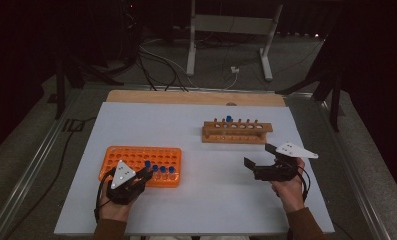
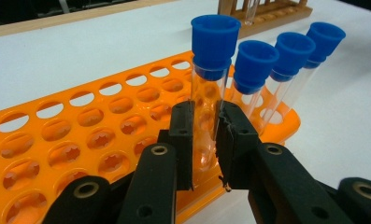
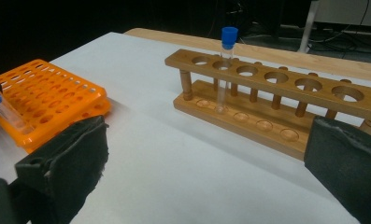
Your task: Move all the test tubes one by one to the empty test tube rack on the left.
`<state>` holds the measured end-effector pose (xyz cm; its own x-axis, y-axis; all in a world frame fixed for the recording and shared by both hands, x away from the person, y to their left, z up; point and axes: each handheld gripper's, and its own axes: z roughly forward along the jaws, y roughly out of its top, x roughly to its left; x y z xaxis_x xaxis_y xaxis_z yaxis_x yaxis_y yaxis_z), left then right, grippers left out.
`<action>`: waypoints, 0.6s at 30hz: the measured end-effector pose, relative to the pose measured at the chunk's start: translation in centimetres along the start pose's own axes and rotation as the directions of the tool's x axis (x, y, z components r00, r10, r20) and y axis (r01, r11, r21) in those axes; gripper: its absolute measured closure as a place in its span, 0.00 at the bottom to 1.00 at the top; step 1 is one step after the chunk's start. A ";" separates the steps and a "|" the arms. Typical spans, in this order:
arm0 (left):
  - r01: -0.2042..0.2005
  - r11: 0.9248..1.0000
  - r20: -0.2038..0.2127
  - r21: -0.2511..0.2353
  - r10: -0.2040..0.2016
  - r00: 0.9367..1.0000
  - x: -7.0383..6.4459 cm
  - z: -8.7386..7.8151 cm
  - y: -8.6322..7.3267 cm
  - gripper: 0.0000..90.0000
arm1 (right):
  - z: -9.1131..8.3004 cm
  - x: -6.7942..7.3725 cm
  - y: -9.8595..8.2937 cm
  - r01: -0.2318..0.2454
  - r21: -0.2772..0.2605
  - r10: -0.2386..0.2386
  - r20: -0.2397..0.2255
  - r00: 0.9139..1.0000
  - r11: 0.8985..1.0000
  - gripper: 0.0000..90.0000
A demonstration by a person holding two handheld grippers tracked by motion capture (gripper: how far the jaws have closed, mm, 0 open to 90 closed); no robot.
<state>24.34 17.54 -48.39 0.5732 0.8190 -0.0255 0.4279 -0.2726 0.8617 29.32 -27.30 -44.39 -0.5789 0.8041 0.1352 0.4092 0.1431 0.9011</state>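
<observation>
An orange tube rack (image 1: 136,156) lies at the left of the white table and holds several clear tubes with blue caps along its near right edge. My left gripper (image 2: 205,140) is shut on the glass of the nearest capped tube (image 2: 214,42), which stands upright over the rack (image 2: 80,135); three more tubes (image 2: 293,51) stand beyond it. The wooden rack (image 1: 236,131) at mid-right holds one blue-capped tube (image 1: 229,120), also seen in the right gripper view as tube (image 3: 226,65) in rack (image 3: 276,102). My right gripper (image 1: 258,156) hovers open in front of it, jaws wide apart around nothing (image 3: 206,163).
The white table top (image 1: 196,200) has bare room between the two racks and along the front. A wooden strip (image 1: 196,97) borders its far edge. Metal stand legs (image 1: 191,55) and cables lie on the floor behind.
</observation>
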 end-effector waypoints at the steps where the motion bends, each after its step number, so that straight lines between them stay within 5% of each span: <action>1: 0.000 1.000 -0.001 0.003 0.000 1.000 0.0 0.0 0.0 0.87 | 0.0 0.0 0.0 0.001 0.000 -0.001 0.000 1.000 1.000 0.00; 11: -0.038 0.997 -0.018 0.065 0.039 0.999 -0.4 0.5 -0.2 0.87 | 0.1 0.1 0.0 0.005 0.004 -0.005 -0.005 1.000 1.000 0.00; 18: -0.026 0.997 -0.014 0.066 0.027 1.000 -0.3 0.6 -0.3 0.87 | 0.1 0.0 -0.1 0.002 0.006 -0.002 -0.006 1.000 1.000 0.00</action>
<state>24.46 17.11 -48.91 0.5749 0.8182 0.0052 0.4580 -0.3270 0.8266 29.33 -27.24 -44.49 -0.5838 0.8005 0.1356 0.4125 0.1486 0.8988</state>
